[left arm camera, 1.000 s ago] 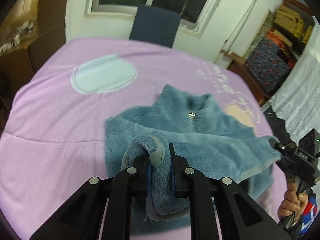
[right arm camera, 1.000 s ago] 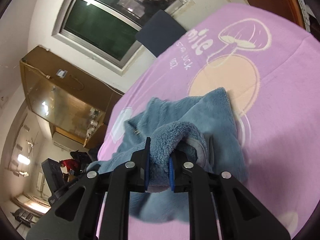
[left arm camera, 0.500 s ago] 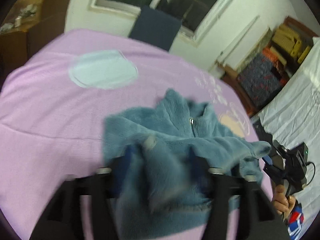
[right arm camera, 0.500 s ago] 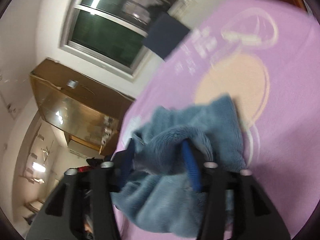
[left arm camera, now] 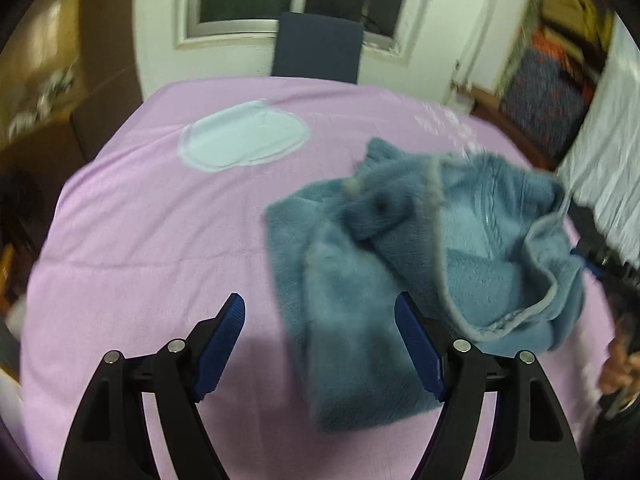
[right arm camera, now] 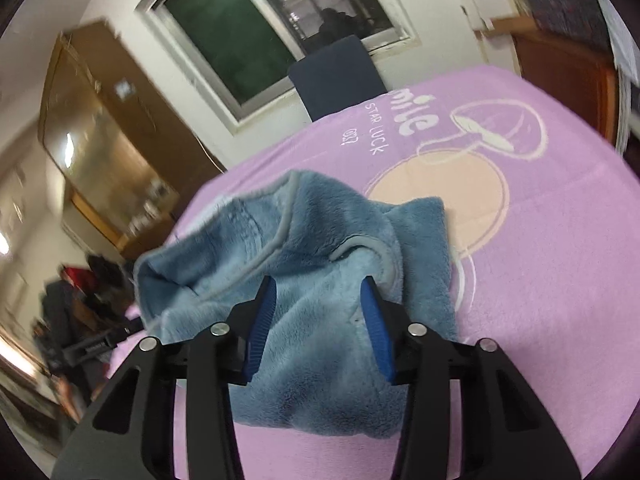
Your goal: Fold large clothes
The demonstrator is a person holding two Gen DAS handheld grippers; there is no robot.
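Now, surface: the lilac printed blanket (left arm camera: 152, 240) covers the whole surface under both your hands, with a pale blue oval patch on its far left.
Fleece: the blue fleece jacket (left arm camera: 420, 264) lies in a loose heap on the right half of the blanket, partly doubled over, its grey-trimmed hem standing up at the right edge.
Long axis: in the left wrist view the heap runs from the near edge away toward the far right, so its near end points at you.
Left gripper (left arm camera: 320, 344): your jaws stand wide apart and hold nothing; only the right jaw overlaps the fleece's near left edge, and bare blanket shows between them.
Right gripper (right arm camera: 316, 320): your jaws are closing with fleece between them, but the pads do not yet press on it.
Nearer hand: your right looks nearer, sitting directly over the heap; your left lies off its left side.
Writing: the blanket (right arm camera: 560, 280) reads "STAR LUCK" beside larger letters ending "mile", next to a mushroom outline; the smaller characters are illegible.
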